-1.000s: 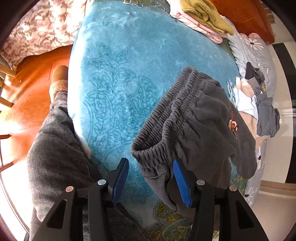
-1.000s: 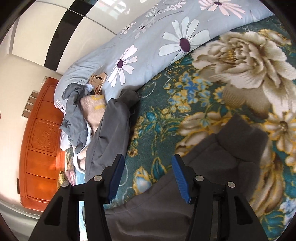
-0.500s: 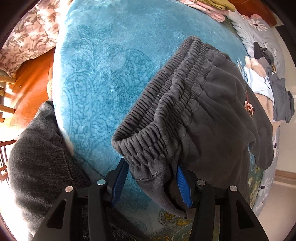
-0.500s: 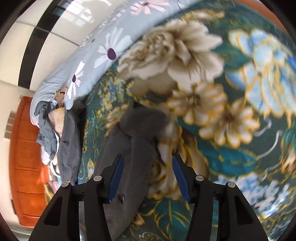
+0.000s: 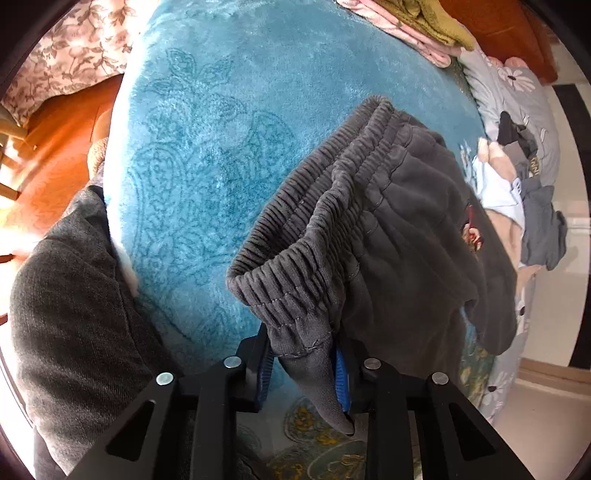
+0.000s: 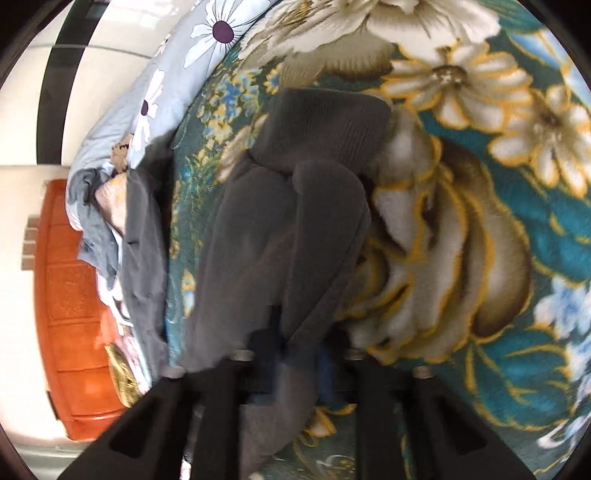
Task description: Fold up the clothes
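Observation:
Dark grey sweatpants (image 5: 399, 229) lie on the teal blanket (image 5: 229, 122). Their ribbed elastic waistband faces my left gripper (image 5: 303, 365), which is shut on the waistband's near corner; the blue pads press the cloth from both sides. In the right wrist view the pants' leg (image 6: 280, 236) with its ribbed cuff (image 6: 325, 125) lies on the flowered blanket (image 6: 480, 229). My right gripper (image 6: 299, 365) is shut on a fold of the leg; the view is blurred.
A stack of folded clothes (image 5: 417, 26) sits at the far end near the orange headboard (image 6: 66, 295). A pile of loose garments (image 5: 528, 206) lies on the grey daisy-print quilt (image 6: 177, 74). The person's grey-clad leg (image 5: 74, 325) is at left.
Both grippers were open a second ago. The left closed on the waistband corner. The right swung over to the pants leg and closed on it.

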The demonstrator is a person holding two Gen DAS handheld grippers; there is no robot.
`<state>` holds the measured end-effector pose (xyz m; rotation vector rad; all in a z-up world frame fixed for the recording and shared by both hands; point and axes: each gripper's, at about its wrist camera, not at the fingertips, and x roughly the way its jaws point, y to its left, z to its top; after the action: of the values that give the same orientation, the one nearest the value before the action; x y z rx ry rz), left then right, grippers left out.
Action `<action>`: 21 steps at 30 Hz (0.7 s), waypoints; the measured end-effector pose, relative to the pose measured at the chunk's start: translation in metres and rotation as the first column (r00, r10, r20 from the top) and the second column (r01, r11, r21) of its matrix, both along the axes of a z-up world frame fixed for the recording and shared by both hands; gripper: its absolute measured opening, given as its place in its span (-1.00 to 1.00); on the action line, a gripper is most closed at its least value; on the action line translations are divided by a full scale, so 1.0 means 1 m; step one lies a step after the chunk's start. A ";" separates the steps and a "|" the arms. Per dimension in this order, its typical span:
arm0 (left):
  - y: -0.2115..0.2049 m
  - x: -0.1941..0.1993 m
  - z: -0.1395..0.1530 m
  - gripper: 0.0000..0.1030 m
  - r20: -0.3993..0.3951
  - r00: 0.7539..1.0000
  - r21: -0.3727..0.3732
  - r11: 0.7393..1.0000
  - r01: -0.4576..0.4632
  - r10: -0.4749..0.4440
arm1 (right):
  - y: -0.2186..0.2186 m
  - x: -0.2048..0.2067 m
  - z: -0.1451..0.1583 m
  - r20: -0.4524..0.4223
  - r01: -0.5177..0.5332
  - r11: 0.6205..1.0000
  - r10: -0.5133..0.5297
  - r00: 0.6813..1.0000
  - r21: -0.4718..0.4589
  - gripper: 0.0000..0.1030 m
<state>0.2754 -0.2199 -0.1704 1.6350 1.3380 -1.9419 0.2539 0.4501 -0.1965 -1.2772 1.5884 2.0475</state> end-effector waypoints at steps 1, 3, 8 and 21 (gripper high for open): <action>-0.001 -0.002 0.009 -0.46 -0.030 1.000 0.009 1.000 -0.004 0.004 | 0.000 -0.001 0.006 -0.031 0.016 1.000 -0.016 0.999 0.004 -0.83; -0.004 -0.005 0.028 -0.48 -0.089 0.996 0.027 1.000 -0.012 0.014 | -0.002 -0.013 0.028 -0.114 0.018 0.999 -0.012 0.993 0.051 -0.85; -0.016 -0.036 0.067 -0.49 -0.191 0.980 0.133 0.991 -0.031 0.056 | -0.008 -0.066 0.085 -0.300 -0.003 0.995 0.033 0.953 0.100 -0.87; -0.051 -0.151 0.029 -0.48 -0.145 0.980 0.309 0.947 -0.090 0.140 | -0.044 -0.258 0.122 -0.272 -0.052 0.977 0.109 0.956 0.206 -0.87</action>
<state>0.1240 -0.2713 -0.1414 1.5035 1.8301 -1.9130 -0.0044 0.4057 -0.0743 -1.0322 1.4136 2.4610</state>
